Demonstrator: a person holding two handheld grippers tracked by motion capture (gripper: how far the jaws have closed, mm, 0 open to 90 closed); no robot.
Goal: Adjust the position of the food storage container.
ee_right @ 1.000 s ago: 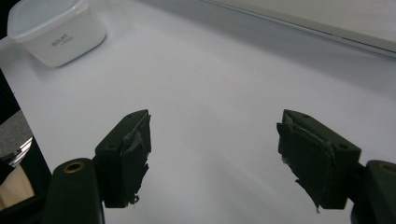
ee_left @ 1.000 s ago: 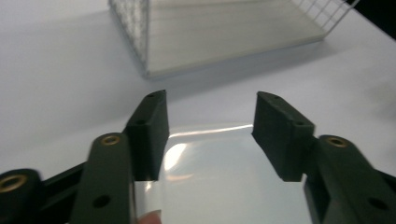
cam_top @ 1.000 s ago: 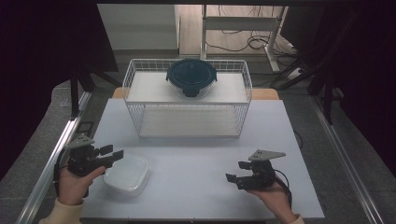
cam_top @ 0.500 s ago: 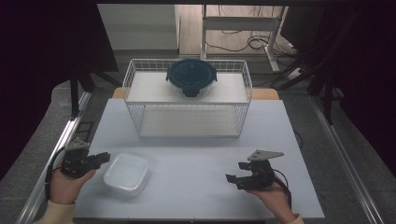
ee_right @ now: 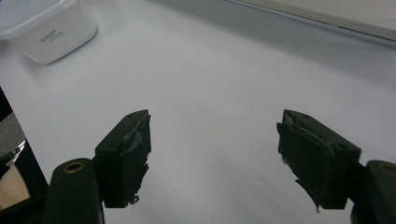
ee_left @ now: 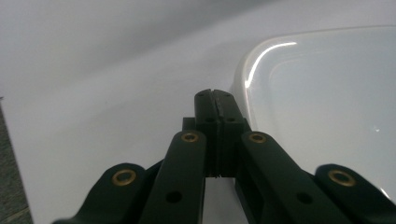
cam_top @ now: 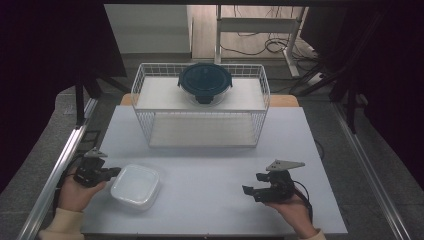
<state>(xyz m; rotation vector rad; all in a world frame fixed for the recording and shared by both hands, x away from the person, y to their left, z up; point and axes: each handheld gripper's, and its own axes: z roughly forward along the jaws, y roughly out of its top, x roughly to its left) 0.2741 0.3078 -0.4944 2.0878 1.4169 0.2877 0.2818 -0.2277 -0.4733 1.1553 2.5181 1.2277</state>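
**Left claw closes empty beside the white container**

The white bench (cam_top: 210, 180) carries a white wire rack (cam_top: 200, 107) at its far side, and a round dark-lidded container (cam_top: 205, 82) sits on the rack's upper shelf, just where it was a second ago. Nothing there has shifted.

The change is at the near left. The square white plastic container (cam_top: 135, 186) lies on the bench close to the front edge, and the left claw (cam_top: 114, 172) has come down and back from above it to the container's left rim. A second ago that claw hung over the container with its jaws apart; its jaws have just been closing, and in the left gripper view (ee_left: 215, 100) they now meet pad to pad with nothing between them, the glossy rim (ee_left: 243, 79) lying just beside the tips. So the container is not gripped. Judging from this, the closed tips look set either to nudge the container along the bench or to need reopening before any hold on the rim.

The right claw (cam_top: 251, 190) rests low over the near right of the bench, well apart from the container, unmoved, its jaws wide apart and empty (ee_right: 212, 140).
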